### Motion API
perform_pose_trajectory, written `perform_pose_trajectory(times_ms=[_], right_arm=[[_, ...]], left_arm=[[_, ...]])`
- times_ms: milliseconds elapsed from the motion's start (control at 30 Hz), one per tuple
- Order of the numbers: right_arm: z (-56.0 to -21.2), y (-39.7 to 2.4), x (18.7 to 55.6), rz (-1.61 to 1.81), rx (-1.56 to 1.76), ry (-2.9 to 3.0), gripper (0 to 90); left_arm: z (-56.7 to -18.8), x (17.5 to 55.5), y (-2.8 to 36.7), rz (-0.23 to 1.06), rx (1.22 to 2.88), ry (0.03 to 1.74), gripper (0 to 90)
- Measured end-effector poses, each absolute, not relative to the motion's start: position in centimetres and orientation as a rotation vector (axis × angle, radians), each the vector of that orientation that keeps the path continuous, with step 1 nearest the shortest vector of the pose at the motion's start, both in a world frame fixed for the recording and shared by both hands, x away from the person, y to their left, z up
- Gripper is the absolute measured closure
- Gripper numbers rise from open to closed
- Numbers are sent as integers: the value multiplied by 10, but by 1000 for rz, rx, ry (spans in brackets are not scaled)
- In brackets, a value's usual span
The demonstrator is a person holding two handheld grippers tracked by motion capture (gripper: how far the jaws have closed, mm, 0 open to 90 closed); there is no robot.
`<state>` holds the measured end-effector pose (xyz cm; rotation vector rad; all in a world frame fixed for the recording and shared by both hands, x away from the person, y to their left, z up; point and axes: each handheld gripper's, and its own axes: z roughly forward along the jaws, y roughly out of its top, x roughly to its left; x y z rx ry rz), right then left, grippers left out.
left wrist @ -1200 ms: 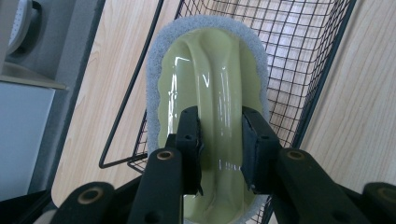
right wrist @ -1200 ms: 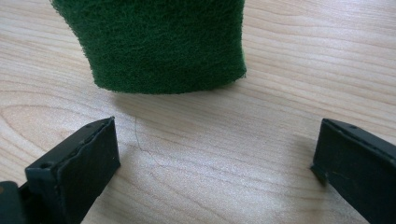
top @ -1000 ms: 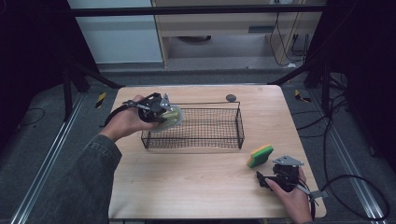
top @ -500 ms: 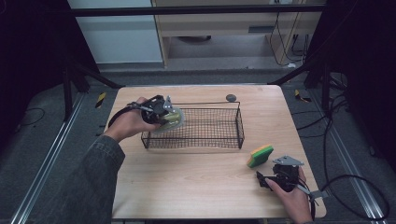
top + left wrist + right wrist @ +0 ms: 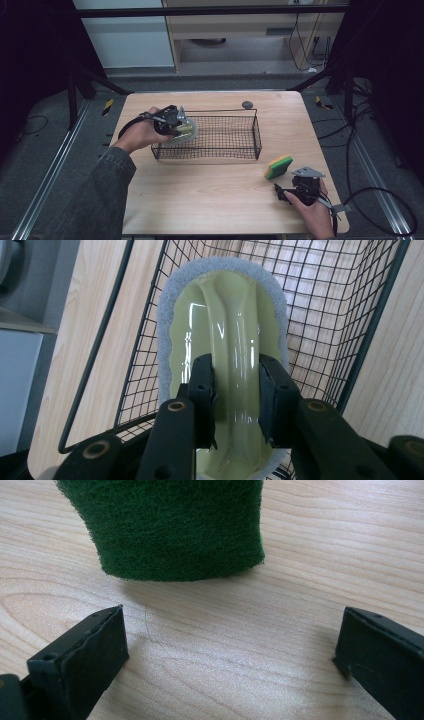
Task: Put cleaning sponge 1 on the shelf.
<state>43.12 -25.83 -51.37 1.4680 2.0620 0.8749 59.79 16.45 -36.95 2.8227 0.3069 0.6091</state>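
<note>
Left gripper (image 5: 235, 390) is pinching the raised handle ridge of a pale yellow-green plastic scrubber with a grey scouring pad rim (image 5: 225, 335), jaws pressed onto both sides of the glossy ridge. In the high view this scrubber (image 5: 186, 131) is sitting left of centre, at the left end of the black wire mesh basket (image 5: 235, 142), hanging over its left rim and tilted into it; whether it is touching the basket floor is not clear. The person's left hand (image 5: 142, 134) is gripping the left gripper (image 5: 172, 122) there.

Right gripper (image 5: 227, 650) is standing with its jaws spread wide, nothing between them, only bare light wooden table (image 5: 225, 680). Just ahead of the jaws, in the upper middle of that view, the dark green scouring face of a yellow and green sponge (image 5: 170, 525) is lying flat on the wood, apart from both pads. In the high view the sponge (image 5: 278, 166) is lying at lower right, outside the basket near its right corner, with the right gripper (image 5: 292, 190) just below it in the person's right hand (image 5: 312, 210).

A small dark round knob (image 5: 247, 104) is sitting on the table behind the basket.
</note>
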Motion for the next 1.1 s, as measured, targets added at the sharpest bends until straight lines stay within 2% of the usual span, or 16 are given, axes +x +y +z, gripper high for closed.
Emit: perform_pose_trajectory(times_ms=[667, 1100], right_arm=[[-514, -258, 431, 875, 1468, 2061, 7], [-514, -258, 431, 875, 1467, 2063, 7]], left_arm=[[-387, 602, 165, 562, 2863, 331, 696], [-389, 601, 170, 555, 2832, 367, 684]])
